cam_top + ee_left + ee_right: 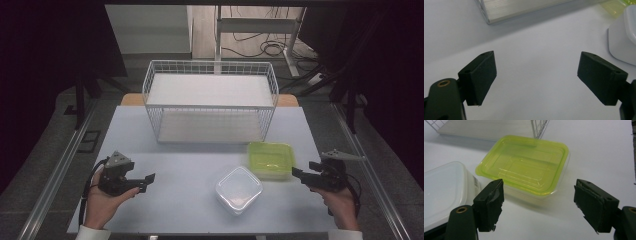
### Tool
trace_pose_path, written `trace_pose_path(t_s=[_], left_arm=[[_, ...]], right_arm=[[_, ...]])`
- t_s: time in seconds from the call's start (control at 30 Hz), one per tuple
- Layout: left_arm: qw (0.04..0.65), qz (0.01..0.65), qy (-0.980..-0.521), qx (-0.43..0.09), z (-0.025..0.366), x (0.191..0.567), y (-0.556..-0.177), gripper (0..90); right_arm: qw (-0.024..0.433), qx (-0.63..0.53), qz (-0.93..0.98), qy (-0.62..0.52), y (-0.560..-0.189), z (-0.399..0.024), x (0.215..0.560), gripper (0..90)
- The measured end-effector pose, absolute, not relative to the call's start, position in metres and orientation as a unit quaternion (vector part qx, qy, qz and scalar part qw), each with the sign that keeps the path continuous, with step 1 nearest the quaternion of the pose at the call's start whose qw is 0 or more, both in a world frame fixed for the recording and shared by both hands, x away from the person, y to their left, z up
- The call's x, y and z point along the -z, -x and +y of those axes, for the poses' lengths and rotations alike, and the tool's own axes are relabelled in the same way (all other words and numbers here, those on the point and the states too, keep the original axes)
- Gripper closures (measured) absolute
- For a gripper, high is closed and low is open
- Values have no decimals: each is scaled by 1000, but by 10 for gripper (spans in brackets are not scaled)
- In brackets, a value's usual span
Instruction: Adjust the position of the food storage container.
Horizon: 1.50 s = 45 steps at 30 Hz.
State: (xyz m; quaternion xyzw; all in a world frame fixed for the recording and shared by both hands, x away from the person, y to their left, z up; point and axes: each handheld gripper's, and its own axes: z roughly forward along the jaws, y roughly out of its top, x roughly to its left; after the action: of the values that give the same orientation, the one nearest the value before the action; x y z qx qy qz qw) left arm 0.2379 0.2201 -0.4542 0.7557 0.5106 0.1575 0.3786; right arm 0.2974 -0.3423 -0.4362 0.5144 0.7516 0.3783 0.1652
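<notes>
Pale grey tabletop [190, 175] stood under a dark surround, with cables and a desk frame visible on the floor beyond its far edge. At the far middle of the table sat a white wire basket [210, 100], its base lined with a pale panel.

Two lidded containers lay at the near right, just in front of the basket's right corner. The green container [271, 160] — a shallow rectangular box with a translucent yellow-green lid — stood nearer the basket. The white container [239, 190] sat closer to the person, just beside the green one at its near-left corner; whether the two touched could not be told.

The left gripper [148, 182] was held low over the near left of the table, well apart from both containers, pointing right toward them. In the left gripper view its jaws stood wide apart with bare table between them, holding nothing; the white container's edge showed at the right margin.

The right gripper [298, 173] was held at the near right edge, its tips just beside the green container's right side. In the right gripper view the jaws were spread wide and empty, with the green container [524, 167] lying directly ahead of them — untouched.
</notes>
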Motion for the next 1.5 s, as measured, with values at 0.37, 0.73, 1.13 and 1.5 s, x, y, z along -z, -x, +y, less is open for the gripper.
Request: trace_pose_path(t_s=[0.37, 0.73, 1.13, 1.5], left_arm=[[378, 511, -756, -156, 222, 455, -236, 150], [367, 499, -771, -149, 212, 457, -240, 144], [370, 499, -771, -139, 211, 460, -237, 144], [367, 497, -774, -136, 209, 462, -239, 144]], right_arm=[[182, -349, 754, -526, -319, -339, 421, 318], [181, -313, 768, -528, -339, -330, 411, 623], [177, -255, 774, -552, -362, -335, 432, 890], [170, -216, 779, -564, -370, -341, 452, 890]])
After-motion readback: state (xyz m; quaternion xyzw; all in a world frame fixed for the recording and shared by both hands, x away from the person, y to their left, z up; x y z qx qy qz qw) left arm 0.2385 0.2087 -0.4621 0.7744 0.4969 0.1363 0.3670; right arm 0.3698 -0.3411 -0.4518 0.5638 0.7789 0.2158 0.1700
